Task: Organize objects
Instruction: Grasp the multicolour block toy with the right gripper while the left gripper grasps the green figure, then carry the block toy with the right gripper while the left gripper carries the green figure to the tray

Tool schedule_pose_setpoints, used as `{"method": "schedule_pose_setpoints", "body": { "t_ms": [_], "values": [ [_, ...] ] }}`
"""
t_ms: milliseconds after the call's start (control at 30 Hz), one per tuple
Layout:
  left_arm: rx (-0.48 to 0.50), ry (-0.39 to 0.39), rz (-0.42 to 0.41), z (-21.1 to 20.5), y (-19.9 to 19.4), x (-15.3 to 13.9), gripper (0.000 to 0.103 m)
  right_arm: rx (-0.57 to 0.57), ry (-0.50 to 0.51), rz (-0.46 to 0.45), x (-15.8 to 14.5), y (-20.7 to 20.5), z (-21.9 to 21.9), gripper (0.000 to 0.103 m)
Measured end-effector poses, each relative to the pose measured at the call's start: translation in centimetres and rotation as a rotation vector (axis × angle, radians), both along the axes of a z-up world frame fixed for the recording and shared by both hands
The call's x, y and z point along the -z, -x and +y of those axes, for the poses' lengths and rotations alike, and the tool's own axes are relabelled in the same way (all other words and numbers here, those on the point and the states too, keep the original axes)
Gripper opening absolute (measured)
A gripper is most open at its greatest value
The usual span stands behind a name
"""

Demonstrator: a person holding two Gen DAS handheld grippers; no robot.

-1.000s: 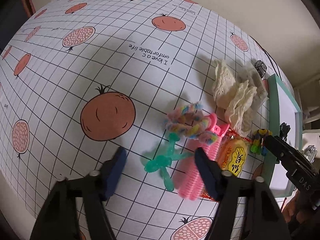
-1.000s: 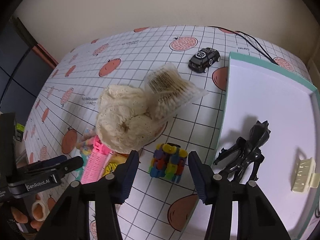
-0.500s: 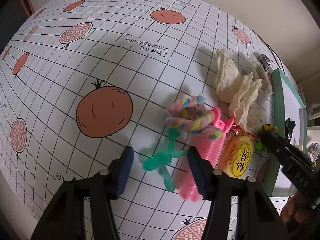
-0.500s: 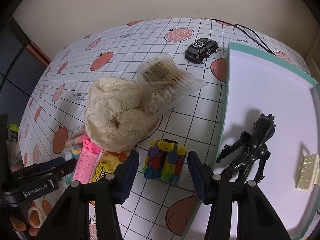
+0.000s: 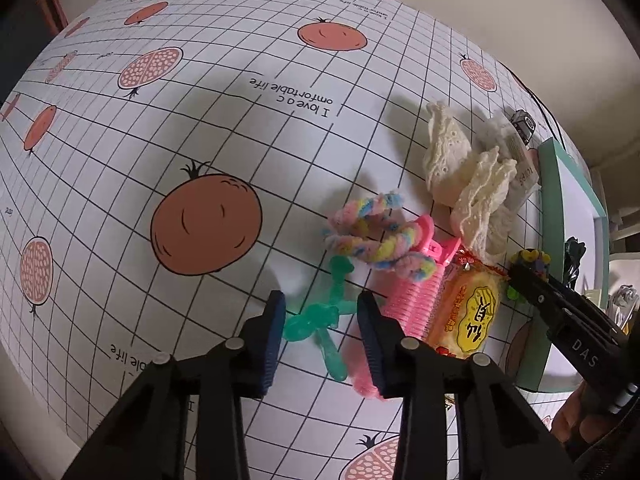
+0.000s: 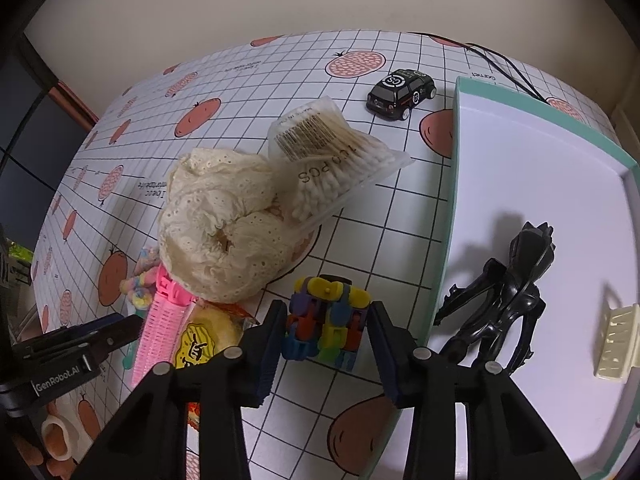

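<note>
A translucent green toy figure (image 5: 320, 320) lies on the patterned tablecloth between the blue pads of my left gripper (image 5: 322, 316), which is open around it. Just right of it sit a pink comb-like clip (image 5: 404, 300), a pastel twisted chenille loop (image 5: 376, 236) and a yellow snack packet (image 5: 468, 316). In the right wrist view a multicoloured block toy (image 6: 326, 320) rests on the cloth between the fingers of my open right gripper (image 6: 326, 344). A green-rimmed white tray (image 6: 452, 184) at the right holds a black figurine (image 6: 508, 300) and a cream clip (image 6: 616, 348).
A cream lace scrunchie (image 6: 220, 232), a bag of cotton swabs (image 6: 332, 164) and a black toy car (image 6: 400, 90) lie beyond the block toy. A black cable (image 6: 500, 66) runs behind the tray. A wall closes the far side. A hand (image 6: 48, 440) holds the left tool.
My left gripper has narrowed and moved in over the green toy figure. My right gripper has come forward and down so its fingers flank the block toy.
</note>
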State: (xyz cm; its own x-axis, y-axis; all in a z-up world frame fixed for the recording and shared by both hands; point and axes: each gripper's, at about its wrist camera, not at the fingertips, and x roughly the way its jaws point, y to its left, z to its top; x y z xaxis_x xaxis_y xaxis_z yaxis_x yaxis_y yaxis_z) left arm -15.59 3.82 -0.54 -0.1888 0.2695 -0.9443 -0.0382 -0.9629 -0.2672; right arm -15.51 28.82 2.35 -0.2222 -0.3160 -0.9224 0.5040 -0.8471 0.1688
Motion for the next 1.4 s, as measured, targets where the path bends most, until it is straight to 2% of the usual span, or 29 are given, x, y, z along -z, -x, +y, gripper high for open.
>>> {"method": "schedule_pose_setpoints", "body": {
  "t_ms": [133, 167, 233, 267, 467, 567, 1233, 1367, 1400],
  "values": [
    [-0.013, -0.004, 0.005, 0.1, -0.1, -0.2, 0.034, 0.002, 0.005, 0.004, -0.2, 0.0, 0.1, 0.042],
    [-0.016, 0.0, 0.012, 0.2, -0.1, -0.4, 0.03, -0.001, 0.005, 0.005, -0.2, 0.0, 0.1, 0.042],
    [-0.021, -0.008, 0.017, -0.1, -0.2, -0.5, 0.015, -0.001, 0.006, 0.005, -0.3, 0.0, 0.2, 0.042],
    [-0.021, -0.015, 0.015, 0.0, -0.2, -0.5, 0.011, 0.0, 0.007, 0.004, -0.3, 0.0, 0.2, 0.042],
    [-0.02, -0.005, 0.018, -0.6, 0.5, -0.5, 0.01, 0.0, 0.01, 0.005, -0.5, 0.0, 0.3, 0.042],
    [-0.022, 0.0, 0.025, -0.5, 0.7, -0.7, 0.007, 0.001, 0.014, 0.008, -0.7, 0.0, 0.4, 0.042],
    [-0.046, -0.005, 0.047, 1.2, 1.5, -0.6, 0.007, 0.008, 0.052, 0.028, -2.2, 0.0, 0.6, 0.042],
    [-0.06, -0.01, 0.068, 2.2, 2.4, -1.0, 0.007, 0.01, 0.07, 0.038, -3.0, 0.1, 0.7, 0.042],
    [-0.063, -0.013, 0.073, 1.5, 2.0, -1.9, 0.007, 0.011, 0.073, 0.04, -3.2, 0.1, 0.7, 0.042]
  ]
}}
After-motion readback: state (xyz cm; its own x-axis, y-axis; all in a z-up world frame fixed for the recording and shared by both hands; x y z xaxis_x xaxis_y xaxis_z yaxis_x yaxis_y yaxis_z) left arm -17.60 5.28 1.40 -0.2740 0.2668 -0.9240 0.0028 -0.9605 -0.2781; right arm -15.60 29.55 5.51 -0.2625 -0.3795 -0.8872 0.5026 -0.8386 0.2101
